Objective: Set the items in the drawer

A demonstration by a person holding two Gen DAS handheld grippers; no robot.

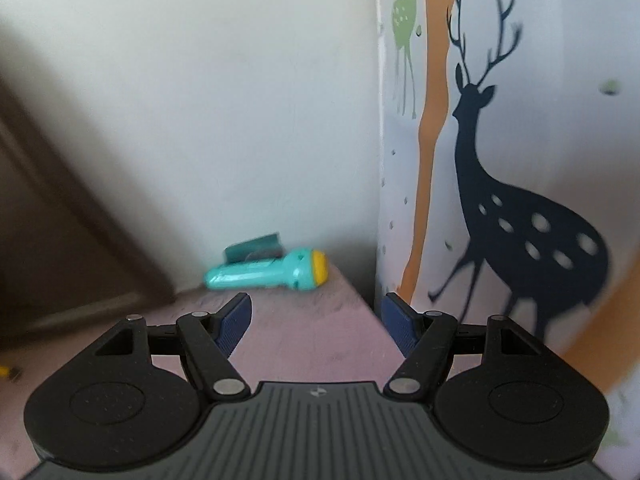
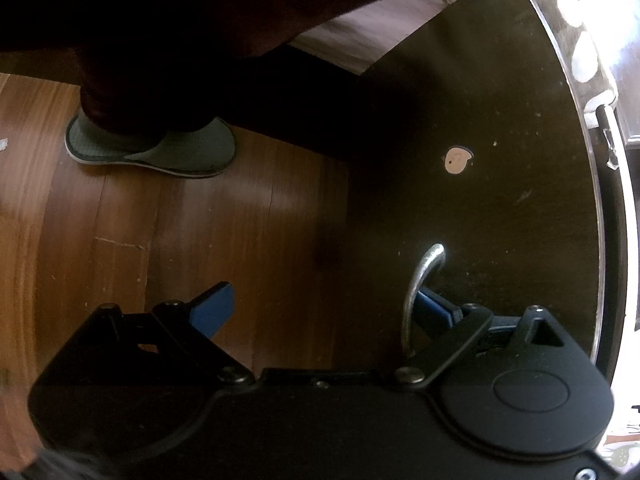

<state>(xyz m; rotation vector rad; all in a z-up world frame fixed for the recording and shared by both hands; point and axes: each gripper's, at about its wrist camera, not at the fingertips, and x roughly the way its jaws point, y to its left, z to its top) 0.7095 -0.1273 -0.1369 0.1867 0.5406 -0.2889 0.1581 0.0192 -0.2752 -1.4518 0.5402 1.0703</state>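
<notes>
In the left wrist view a teal toy flashlight with a yellow end lies on its side on a pinkish surface, near the wall corner. A teal card stands behind it. My left gripper is open and empty, short of the flashlight. In the right wrist view my right gripper is open, its jaws either side of the curved metal handle on the dark drawer front. One blue pad sits behind the handle, the other is out over the floor.
A wall panel with deer and tree decals stands right of the pinkish surface. A dark wooden frame is at the left. A person's foot in a grey slipper stands on the wooden floor. A small round sticker is on the drawer front.
</notes>
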